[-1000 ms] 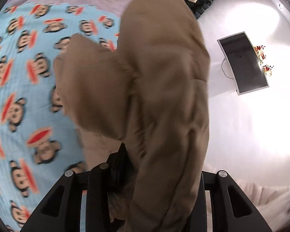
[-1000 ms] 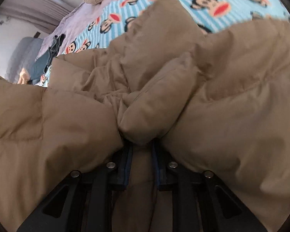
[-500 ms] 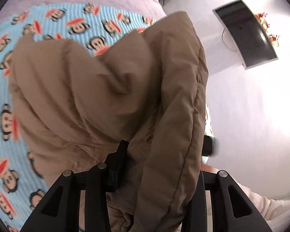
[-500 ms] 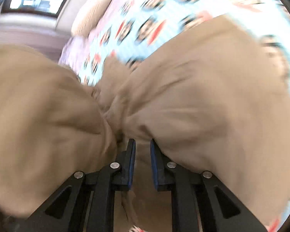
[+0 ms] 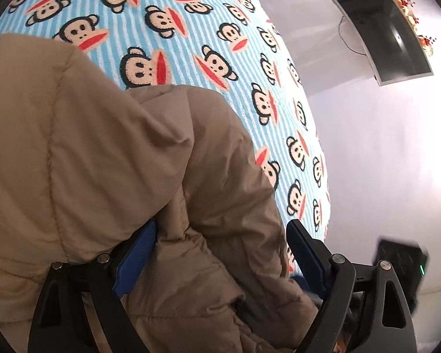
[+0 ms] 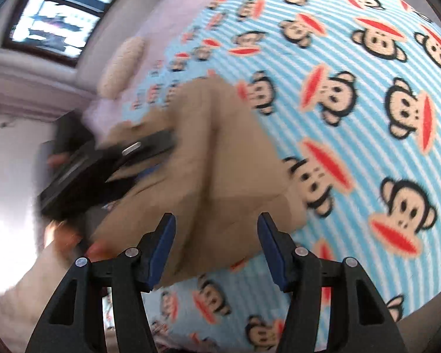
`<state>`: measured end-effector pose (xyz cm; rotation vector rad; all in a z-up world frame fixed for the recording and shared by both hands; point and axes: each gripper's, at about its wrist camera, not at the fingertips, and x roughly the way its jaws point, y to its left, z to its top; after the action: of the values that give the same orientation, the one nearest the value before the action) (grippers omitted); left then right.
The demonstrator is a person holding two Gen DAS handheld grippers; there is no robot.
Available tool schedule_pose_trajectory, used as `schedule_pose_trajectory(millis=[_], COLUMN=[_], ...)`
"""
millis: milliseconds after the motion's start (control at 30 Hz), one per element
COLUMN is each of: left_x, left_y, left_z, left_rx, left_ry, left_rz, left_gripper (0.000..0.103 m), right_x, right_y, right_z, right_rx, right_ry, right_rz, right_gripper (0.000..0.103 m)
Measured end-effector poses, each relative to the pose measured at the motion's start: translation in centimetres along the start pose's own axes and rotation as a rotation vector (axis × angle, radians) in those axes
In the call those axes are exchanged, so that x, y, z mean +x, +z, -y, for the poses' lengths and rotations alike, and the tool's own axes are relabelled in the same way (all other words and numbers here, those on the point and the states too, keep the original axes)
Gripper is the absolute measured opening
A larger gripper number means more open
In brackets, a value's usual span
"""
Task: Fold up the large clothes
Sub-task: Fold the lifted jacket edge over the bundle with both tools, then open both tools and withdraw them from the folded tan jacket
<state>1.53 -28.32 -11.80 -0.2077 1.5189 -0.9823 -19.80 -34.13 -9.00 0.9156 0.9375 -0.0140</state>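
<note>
A tan puffy jacket (image 5: 108,161) lies bunched on the bed's blue striped monkey blanket (image 5: 191,29). My left gripper (image 5: 220,226) hovers over its near edge. Its jaws are opening wide, with a loose fold of jacket between the blue pads (image 5: 138,253) that they do not press. In the right wrist view the jacket (image 6: 220,161) lies on the blanket (image 6: 352,117) ahead of my right gripper (image 6: 216,217). Its jaws are opening too, and the fabric below them is not pinched. The left gripper (image 6: 117,161) shows there as a black blur at the jacket's left side.
The bed's edge curves down the right of the left wrist view, with pale floor (image 5: 382,161) beyond it and a dark screen (image 5: 382,26) standing there. A black device with a green light (image 5: 399,261) is at right. A cream pillow (image 6: 120,64) and a window (image 6: 58,14) lie far off.
Both grippers were shut on the lifted jacket and have let go, jaws now apart. The jacket has come down onto the blanket, and more of the blanket shows in both views.
</note>
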Motion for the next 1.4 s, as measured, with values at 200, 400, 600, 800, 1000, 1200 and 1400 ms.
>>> schedule_pose_trajectory(millis=[200, 400, 600, 800, 1000, 1200, 1400], left_x=[0.7, -4.4, -11.8, -10.1, -2.2, 0.9, 0.5], left_y=[0.3, 0.4, 0.0, 1.3, 3.6, 4.5, 4.4], left_z=[1.1, 3.8, -0.2, -6.1, -2.0, -0.2, -1.0], left_rx=[0.033, 0.153, 0.154, 0.042, 0.164, 0.208, 0.193], left_ry=[0.066, 0.169, 0.508, 0.566, 0.606, 0.635, 0.632], left_rz=[-0.017, 0.113, 0.347, 0.321, 0.302, 0.264, 0.266], left_gripper=[0.089, 0.089, 0.089, 0.089, 0.089, 0.089, 0.089], right_x=[0.3, 4.1, 3.9, 4.3, 5.0, 5.2, -0.1], right_y=[-1.3, -0.5, -0.3, -1.1, -1.3, -1.3, -0.1], right_z=[-3.4, -4.1, -0.7, 1.1, 4.3, 7.3, 6.2], right_rx=[-0.091, -0.102, -0.078, -0.056, 0.037, 0.112, 0.101], right_ry=[0.132, -0.082, -0.249, -0.276, -0.323, -0.309, -0.290], right_rz=[-0.038, -0.043, -0.023, -0.052, -0.068, -0.094, 0.010], right_gripper=[0.078, 0.030, 0.022, 0.022, 0.022, 0.022, 0.024])
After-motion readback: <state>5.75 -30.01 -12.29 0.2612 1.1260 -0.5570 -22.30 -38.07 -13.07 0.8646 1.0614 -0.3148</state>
